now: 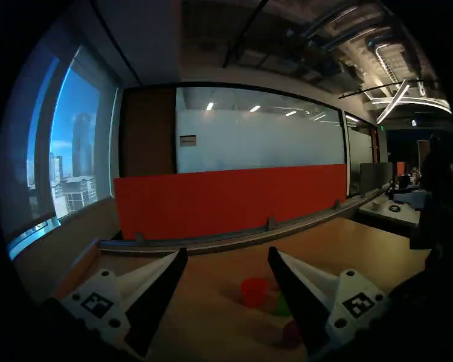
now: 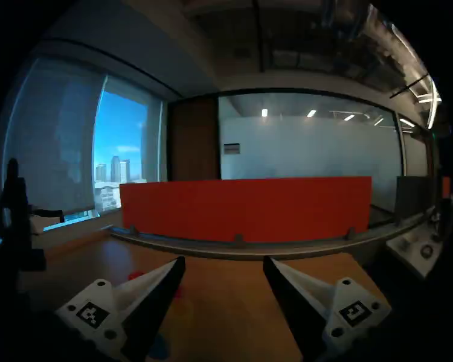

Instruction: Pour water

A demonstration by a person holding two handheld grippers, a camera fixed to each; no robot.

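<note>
1. Your left tongs (image 1: 226, 250) hang low over the wooden desk (image 1: 214, 326), fingers spread apart with nothing between them.
2. Your right tongs (image 2: 222, 259) are also apart and empty, which I judge suits an approach, since no grasp has begun.
3. Just ahead of the left tongs, a red cup (image 1: 253, 291) stands upright on the desk. A green cup (image 1: 282, 304) sits just beside it, partly behind one finger. You cannot tell whether either holds water.
4. In the right gripper view, a small red thing (image 2: 136, 276) lies by one finger, too dim to name.
5. Beyond, an orange divider panel (image 1: 226, 202) closes the desk's far edge, with a window (image 1: 75, 157) to one side.
</note>
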